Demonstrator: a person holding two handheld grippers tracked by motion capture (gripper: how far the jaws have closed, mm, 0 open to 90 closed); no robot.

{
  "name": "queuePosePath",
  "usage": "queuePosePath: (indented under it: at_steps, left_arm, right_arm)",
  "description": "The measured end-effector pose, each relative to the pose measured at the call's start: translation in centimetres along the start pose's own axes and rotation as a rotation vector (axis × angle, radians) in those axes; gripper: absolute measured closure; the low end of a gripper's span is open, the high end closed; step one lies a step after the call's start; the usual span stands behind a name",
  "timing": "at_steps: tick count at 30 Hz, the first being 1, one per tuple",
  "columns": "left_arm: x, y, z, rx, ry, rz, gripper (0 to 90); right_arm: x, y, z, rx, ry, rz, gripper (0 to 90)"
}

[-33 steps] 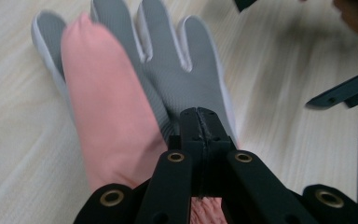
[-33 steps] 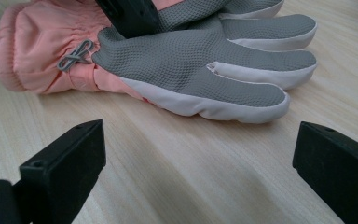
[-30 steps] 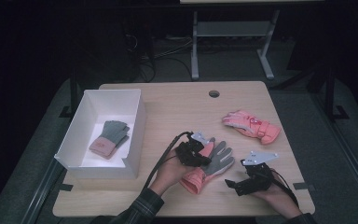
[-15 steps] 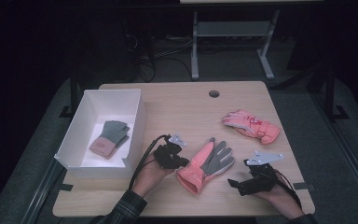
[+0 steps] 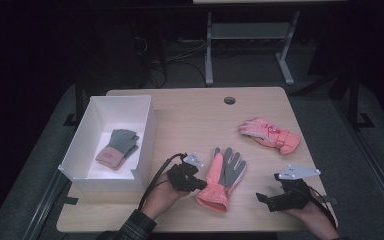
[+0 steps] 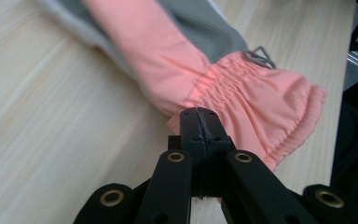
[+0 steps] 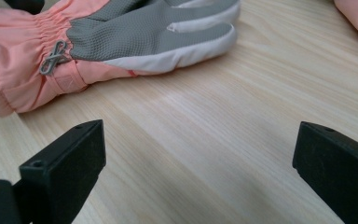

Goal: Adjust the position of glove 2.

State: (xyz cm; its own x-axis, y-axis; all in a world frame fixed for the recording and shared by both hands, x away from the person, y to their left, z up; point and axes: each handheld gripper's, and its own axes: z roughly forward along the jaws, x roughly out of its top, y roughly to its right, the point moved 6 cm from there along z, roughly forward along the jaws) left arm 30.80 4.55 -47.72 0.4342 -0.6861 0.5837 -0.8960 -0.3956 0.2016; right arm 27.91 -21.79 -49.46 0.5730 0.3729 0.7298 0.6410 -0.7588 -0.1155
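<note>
A pink glove with a grey palm [image 5: 223,175] lies palm up near the table's front, fingers pointing away. My left gripper [image 5: 199,183] is at its left, by the cuff. In the left gripper view the jaws of that gripper [image 6: 199,114] are pressed together, their tip against the edge of the gathered pink cuff [image 6: 251,98]; I see no cloth between them. My right gripper [image 5: 265,201] hovers low to the right of the glove, open wide [image 7: 198,140] over bare wood, with the glove [image 7: 144,32] beyond its jaws.
A second pink glove [image 5: 270,134] lies at the back right. A white box [image 5: 147,135] at the left holds a grey glove with a pink cuff [image 5: 117,148]. A cable hole [image 5: 229,100] is near the table's far edge.
My left gripper pulled back to the left off the glove's palm and now sits at its cuff. The glove turned slightly. The right gripper has barely moved.
</note>
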Motion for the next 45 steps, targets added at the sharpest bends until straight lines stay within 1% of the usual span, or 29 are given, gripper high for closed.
queuePosePath:
  at_steps: [2,3,4,9,12,17,18,20,21,23,25,27,28,30,32,33,34,35,36,37,39,40,42,43,44,45]
  left_arm:
    - [0.3,0.6,0.5,-0.012,0.007,0.003,89.8]
    - [0.3,0.8,0.7,-0.016,0.0,0.016,89.8]
    - [0.5,1.1,0.9,-0.025,-0.001,0.022,89.8]
    - [1.3,2.0,1.8,-0.059,0.006,0.042,89.8]
    - [1.8,2.7,2.4,-0.075,0.006,0.059,89.8]
    - [2.6,3.7,3.6,-0.103,0.005,0.083,89.8]
    - [2.8,3.8,3.8,-0.106,0.001,0.088,89.8]
    - [3.0,4.0,4.1,-0.11,0.006,0.092,89.8]
    - [3.0,4.0,4.2,-0.11,0.004,0.094,89.8]
    - [3.0,3.9,4.1,-0.104,0.009,0.094,89.8]
    - [2.8,3.7,3.6,-0.096,0.012,0.093,89.7]
    - [2.4,3.4,3.0,-0.083,0.023,0.081,89.7]
    - [2.2,3.3,2.8,-0.077,0.025,0.08,89.3]
    - [1.6,2.9,2.3,-0.06,0.027,0.072,85.8]
    - [0.9,2.5,1.7,-0.04,0.024,0.064,82.2]
    - [0.7,2.3,1.5,-0.035,0.025,0.063,78.8]
    - [0.4,2.2,1.3,-0.03,0.022,0.063,76.2]
    - [0.2,2.0,1.1,-0.021,0.023,0.065,72.2]
    - [-0.3,1.8,0.8,-0.002,0.02,0.066,68.1]
    - [-0.7,1.7,0.7,0.005,0.017,0.059,61.3]
    - [-1.3,1.5,0.6,0.016,0.007,0.058,52.6]
    - [-1.7,1.3,0.5,0.021,0.004,0.049,48.6]
    - [-2.3,1.1,0.4,0.034,0.02,0.035,39.7]
    - [-2.5,0.9,0.2,0.037,0.025,0.037,35.1]
    - [-2.8,0.8,0.1,0.036,0.034,0.028,32.6]
    - [-2.9,0.7,0.0,0.042,0.045,0.01,29.6]
  right_arm:
    - [-0.2,0.1,-0.2,-0.004,0.001,0.005,2.3]
    - [-0.3,0.2,-0.2,-0.006,0.0,-0.001,2.3]
    - [-0.3,0.2,-0.3,-0.008,-0.002,0.005,2.3]
    - [-0.7,0.5,-0.6,-0.011,-0.002,0.007,2.3]
    - [-1.0,0.5,-0.7,-0.011,-0.013,0.003,2.3]
    - [-1.4,0.6,-1.0,-0.016,-0.016,-0.005,2.3]
    - [-1.5,0.6,-1.2,-0.016,-0.017,0.003,2.3]
    - [-1.6,0.8,-1.3,-0.02,-0.015,-0.005,2.3]
    - [-1.7,0.9,-1.4,-0.02,-0.015,0.005,2.3]
    - [-1.7,1.0,-1.5,-0.022,-0.013,0.003,2.3]
    - [-1.6,1.1,-1.4,-0.021,-0.012,-0.002,2.3]
    - [-1.6,1.1,-1.3,-0.017,-0.024,-0.005,2.3]
    - [-1.6,1.1,-1.3,-0.016,-0.033,-0.013,2.3]
    - [-1.5,1.0,-1.4,-0.021,-0.042,-0.022,2.3]
    - [-1.3,1.0,-1.4,-0.012,-0.044,-0.029,2.3]
    - [-1.2,1.0,-1.4,-0.017,-0.052,-0.024,2.3]
    - [-1.2,1.0,-1.4,-0.014,-0.058,-0.034,2.3]
    - [-1.1,1.0,-1.4,-0.011,-0.055,-0.041,2.3]
    - [-1.0,1.0,-1.4,-0.008,-0.06,-0.038,2.4]
    - [-0.9,1.1,-1.3,-0.004,-0.064,-0.038,2.4]
    - [-0.8,1.3,-1.2,-0.002,-0.073,-0.041,3.2]
    - [-0.7,1.3,-1.1,-0.002,-0.074,-0.043,4.2]
    - [-0.4,1.6,-0.9,0.005,-0.074,-0.048,6.5]
    - [-0.2,1.7,-0.9,0.007,-0.078,-0.044,6.9]
    - [-0.1,1.8,-0.9,0.008,-0.072,-0.041,7.6]
    - [0.1,1.9,-0.8,0.008,-0.07,-0.045,9.1]
